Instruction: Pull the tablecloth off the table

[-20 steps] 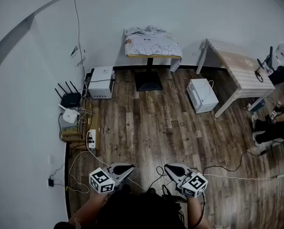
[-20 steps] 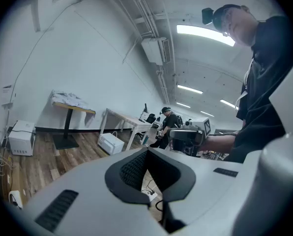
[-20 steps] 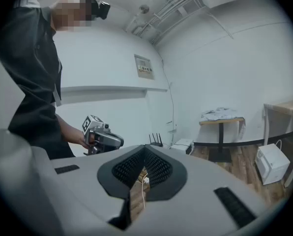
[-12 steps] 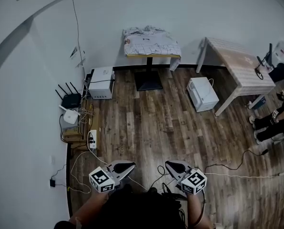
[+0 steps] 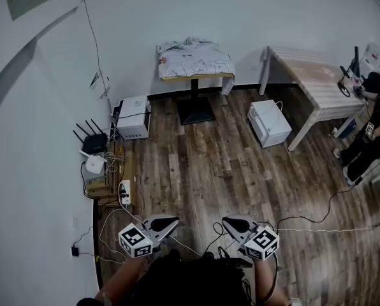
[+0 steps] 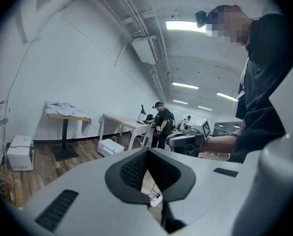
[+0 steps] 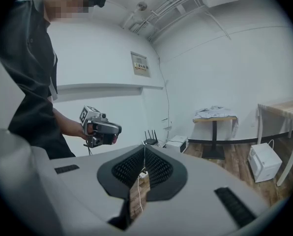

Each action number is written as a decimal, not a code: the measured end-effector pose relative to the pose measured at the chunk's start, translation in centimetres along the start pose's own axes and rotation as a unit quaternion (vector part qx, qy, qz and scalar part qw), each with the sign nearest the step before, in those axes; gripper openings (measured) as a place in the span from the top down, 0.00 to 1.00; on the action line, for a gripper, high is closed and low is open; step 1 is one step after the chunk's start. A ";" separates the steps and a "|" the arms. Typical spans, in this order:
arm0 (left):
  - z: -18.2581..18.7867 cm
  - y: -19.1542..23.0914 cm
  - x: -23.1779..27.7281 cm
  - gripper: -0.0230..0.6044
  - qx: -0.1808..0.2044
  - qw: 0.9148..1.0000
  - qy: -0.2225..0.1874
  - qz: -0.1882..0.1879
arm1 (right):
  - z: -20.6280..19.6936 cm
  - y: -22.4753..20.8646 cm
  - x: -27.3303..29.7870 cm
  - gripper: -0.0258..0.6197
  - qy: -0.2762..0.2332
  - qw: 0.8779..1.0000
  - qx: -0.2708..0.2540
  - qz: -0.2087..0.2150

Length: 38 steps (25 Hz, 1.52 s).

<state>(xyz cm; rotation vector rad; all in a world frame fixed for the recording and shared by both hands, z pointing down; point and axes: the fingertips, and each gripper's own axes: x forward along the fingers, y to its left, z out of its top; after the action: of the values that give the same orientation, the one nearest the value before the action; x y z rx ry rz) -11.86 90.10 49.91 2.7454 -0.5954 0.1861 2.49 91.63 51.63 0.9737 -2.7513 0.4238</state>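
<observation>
A crumpled white tablecloth (image 5: 193, 57) with a printed pattern covers a small pedestal table (image 5: 196, 110) against the far wall. The same cloth shows in the left gripper view (image 6: 65, 109) and the right gripper view (image 7: 216, 112), far off. My left gripper (image 5: 172, 222) and right gripper (image 5: 228, 222) are held close to my body at the bottom of the head view, far from the table. Both are shut with nothing between the jaws. Each gripper view looks sideways at the other gripper (image 6: 186, 142) (image 7: 101, 130).
A long wooden table (image 5: 314, 91) stands at the right with a white box (image 5: 269, 123) beside it. Another white box (image 5: 133, 116), routers (image 5: 94, 143) and a power strip (image 5: 123, 192) line the left wall. Cables (image 5: 317, 215) cross the wood floor. A person (image 5: 375, 132) stands far right.
The head view has shifted, so the table sits slightly left and the person at the right shows more fully. Both grippers stay shut near my body.
</observation>
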 end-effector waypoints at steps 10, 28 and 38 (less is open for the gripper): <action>-0.5 -2.0 2.7 0.95 -0.013 1.000 0.006 0.021 | -2.6 -2.4 -3.5 0.93 0.000 1.000 0.020 0.013; 5.8 17.7 8.7 0.95 -0.052 0.998 -0.029 0.031 | 2.0 -15.4 7.9 0.93 0.062 0.997 0.040 0.003; 8.8 32.6 11.4 0.95 -0.072 0.997 -0.029 0.021 | 8.9 -24.3 17.8 0.93 0.057 0.996 0.065 -0.024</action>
<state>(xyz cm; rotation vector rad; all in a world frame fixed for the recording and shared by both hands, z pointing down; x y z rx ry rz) -14.84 54.74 53.11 2.6091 -0.6551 0.0707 3.63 60.26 53.07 1.0105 -2.6198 0.6374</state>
